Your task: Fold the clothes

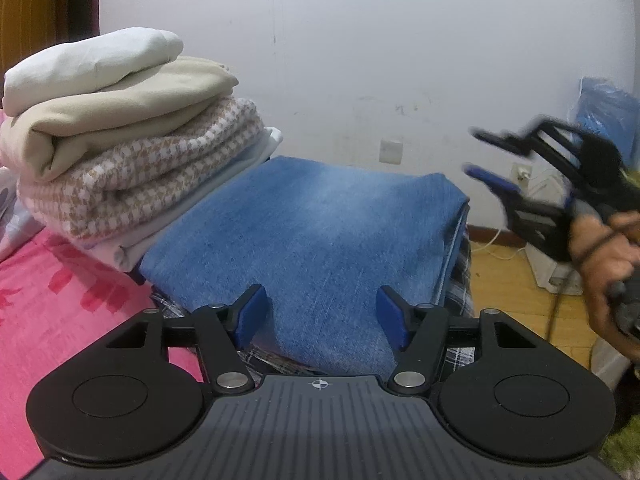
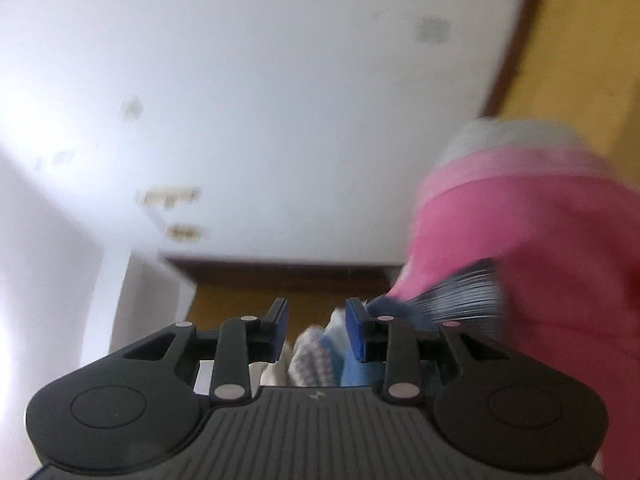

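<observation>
Folded jeans [image 1: 312, 240] between open left tongs [image 1: 322, 318]

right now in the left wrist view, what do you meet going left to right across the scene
pink bedsheet → stack of folded clothes → folded blue jeans → wall socket → right tool → hand holding it

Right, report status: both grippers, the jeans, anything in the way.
Left gripper open, low over folded jeans. Right gripper open, empty, in the air off to the right. Stack of folded clothes beside jeans, nothing blocking.
</observation>
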A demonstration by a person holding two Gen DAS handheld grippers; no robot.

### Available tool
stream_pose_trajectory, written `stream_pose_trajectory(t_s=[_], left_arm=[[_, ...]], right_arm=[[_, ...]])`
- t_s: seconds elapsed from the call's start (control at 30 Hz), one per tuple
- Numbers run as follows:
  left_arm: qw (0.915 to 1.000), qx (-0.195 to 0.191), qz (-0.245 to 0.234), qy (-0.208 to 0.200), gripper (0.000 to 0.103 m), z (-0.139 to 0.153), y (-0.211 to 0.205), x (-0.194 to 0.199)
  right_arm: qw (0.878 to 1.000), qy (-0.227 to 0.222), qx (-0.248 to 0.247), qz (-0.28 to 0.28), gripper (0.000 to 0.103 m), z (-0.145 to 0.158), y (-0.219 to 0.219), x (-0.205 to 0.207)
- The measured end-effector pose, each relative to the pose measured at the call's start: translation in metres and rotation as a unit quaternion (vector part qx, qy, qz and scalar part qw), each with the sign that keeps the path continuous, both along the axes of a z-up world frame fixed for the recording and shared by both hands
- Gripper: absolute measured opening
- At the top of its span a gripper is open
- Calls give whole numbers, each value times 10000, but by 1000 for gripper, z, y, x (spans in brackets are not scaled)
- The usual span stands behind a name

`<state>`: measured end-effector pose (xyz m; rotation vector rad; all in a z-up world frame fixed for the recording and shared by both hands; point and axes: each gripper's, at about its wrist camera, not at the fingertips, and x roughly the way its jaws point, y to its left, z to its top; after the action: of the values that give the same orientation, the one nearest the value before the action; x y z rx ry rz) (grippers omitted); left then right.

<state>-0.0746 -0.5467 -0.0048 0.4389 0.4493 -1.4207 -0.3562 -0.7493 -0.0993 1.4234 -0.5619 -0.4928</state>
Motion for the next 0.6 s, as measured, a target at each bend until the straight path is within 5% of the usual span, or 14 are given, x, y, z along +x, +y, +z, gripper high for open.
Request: stream_pose_trajectory(t_s=[0.07, 0.17, 0.23, 0.4, 0.5, 0.6], left_arm=[[10000, -10, -20, 19, 62, 0, 2, 1], [9999, -33, -76, 61, 62, -1, 6, 4], [9999, -48, -128, 33, 62, -2, 8, 5], [9998, -51, -136, 127, 63, -3, 8, 9], [9998, -64, -144, 130, 63, -4, 9, 9], [9998, -63, -172, 128, 63, -4, 12, 9]], right_arm=[[9997, 198, -6, 110, 24, -1, -14, 17], [9978, 244, 583, 197, 0, -35, -27, 35], [9974, -20, 684, 220, 0, -50, -25, 33], [9962, 842, -209, 115, 0, -1, -7, 20], [9800, 1630, -1138, 119, 0, 38, 8, 24], [9411, 2823, -1842, 272, 0, 52, 24, 41]])
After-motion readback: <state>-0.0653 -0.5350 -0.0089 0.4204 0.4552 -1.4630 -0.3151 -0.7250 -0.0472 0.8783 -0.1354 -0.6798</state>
